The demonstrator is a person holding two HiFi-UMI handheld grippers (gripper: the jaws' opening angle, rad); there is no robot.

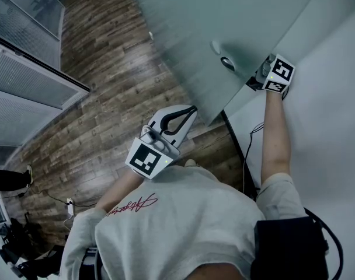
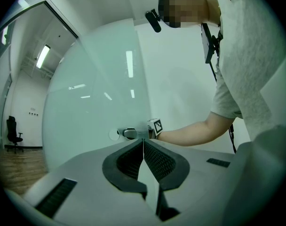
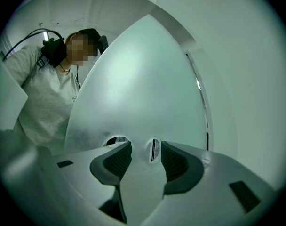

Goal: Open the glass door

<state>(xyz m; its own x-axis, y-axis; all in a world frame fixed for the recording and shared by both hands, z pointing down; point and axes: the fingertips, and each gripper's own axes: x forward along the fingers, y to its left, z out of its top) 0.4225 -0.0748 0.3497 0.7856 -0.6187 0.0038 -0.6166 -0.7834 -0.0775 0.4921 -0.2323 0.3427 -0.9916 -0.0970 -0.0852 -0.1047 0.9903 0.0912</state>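
Door (image 1: 183,34), frosted glass, fills the middle of the head view, its free edge toward the white wall (image 1: 335,127) on the right. From where I stand, the step in hand looks like getting a hold at the handle (image 1: 227,63). To do it well, I'd close on the metal, not the smooth pane, seat the pads squarely, then move steadily along the door's swing, with the idle arm kept out of the way.

The left tongs (image 2: 143,142) are pressed together with nothing between them. They hang short of the pane, pointing at it and not touching.

The right tongs (image 3: 146,147) are up at the door's edge by the handle. Their jaws stand apart, a round slotted fitting (image 3: 154,150) sits between them nearer the right jaw, and they aren't yet clamped on it.
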